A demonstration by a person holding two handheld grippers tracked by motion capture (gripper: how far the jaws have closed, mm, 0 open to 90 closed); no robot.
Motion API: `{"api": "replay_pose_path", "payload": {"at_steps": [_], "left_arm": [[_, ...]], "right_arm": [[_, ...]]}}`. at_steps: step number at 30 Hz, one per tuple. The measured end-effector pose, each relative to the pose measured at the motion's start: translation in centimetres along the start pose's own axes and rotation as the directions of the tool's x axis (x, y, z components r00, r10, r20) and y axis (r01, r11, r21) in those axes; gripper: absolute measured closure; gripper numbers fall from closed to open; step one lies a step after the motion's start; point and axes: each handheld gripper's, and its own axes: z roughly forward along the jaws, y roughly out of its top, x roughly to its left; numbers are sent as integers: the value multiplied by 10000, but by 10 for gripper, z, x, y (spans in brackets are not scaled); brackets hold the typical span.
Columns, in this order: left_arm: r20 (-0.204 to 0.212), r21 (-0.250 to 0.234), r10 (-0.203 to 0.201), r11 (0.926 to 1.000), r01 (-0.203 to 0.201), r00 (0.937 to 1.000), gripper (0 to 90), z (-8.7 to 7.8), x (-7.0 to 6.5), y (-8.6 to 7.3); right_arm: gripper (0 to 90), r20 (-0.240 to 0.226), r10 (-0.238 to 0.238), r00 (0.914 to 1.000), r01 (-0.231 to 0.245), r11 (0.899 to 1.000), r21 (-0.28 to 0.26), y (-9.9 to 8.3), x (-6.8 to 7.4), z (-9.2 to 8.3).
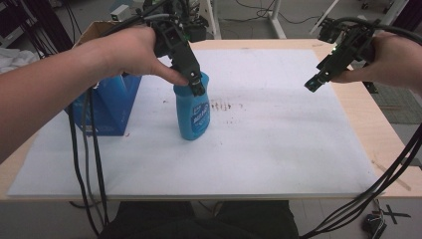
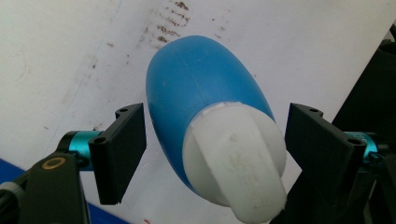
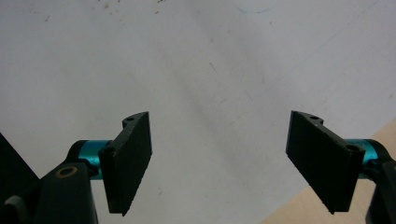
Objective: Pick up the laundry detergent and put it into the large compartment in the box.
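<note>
A blue plastic bottle with a white flip cap (image 1: pixel 193 110) is seen standing upright on the white sheet (image 1: pixel 278 144) covering the desk (image 1: pixel 354 104), roughly centre-left, just beside faint brown stains. The left tongs (image 1: pixel 198 85) are held over the bottle top; in the left gripper view the cap (image 2: pixel 236 158) sits between the jaws w/ a clear gap on each side, so the left tongs are judged open and nothing is gripped yet. The right tongs (image 1: pixel 314 83) are hovering well apart, above bare sheet near the desk's right edge, jaws wide open, nothing between them.

Step in hand, as judged: approach to grasp at the bottle's neck/cap. Next move calls for the jaws to be lowered slightly and closed evenly on the cap or shoulder, kept centred so the bottle isn't tipped.

Containers: the bottle's contents can't be told, since it is opaque. A blue carton-like box (image 1: pixel 112 107) is seen at the sheet's left edge; its inside is hidden by the forearm
</note>
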Motion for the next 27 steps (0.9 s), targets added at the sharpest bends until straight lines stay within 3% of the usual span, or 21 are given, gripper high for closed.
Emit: {"api": "replay_pose_path", "payload": {"at_steps": [27], "left_arm": [[-385,232,-171,9996,180,9991,213,10,-1,1]], "right_arm": [[219,-52,20,10000,-20,10000,-28,-2,1,2]]}}
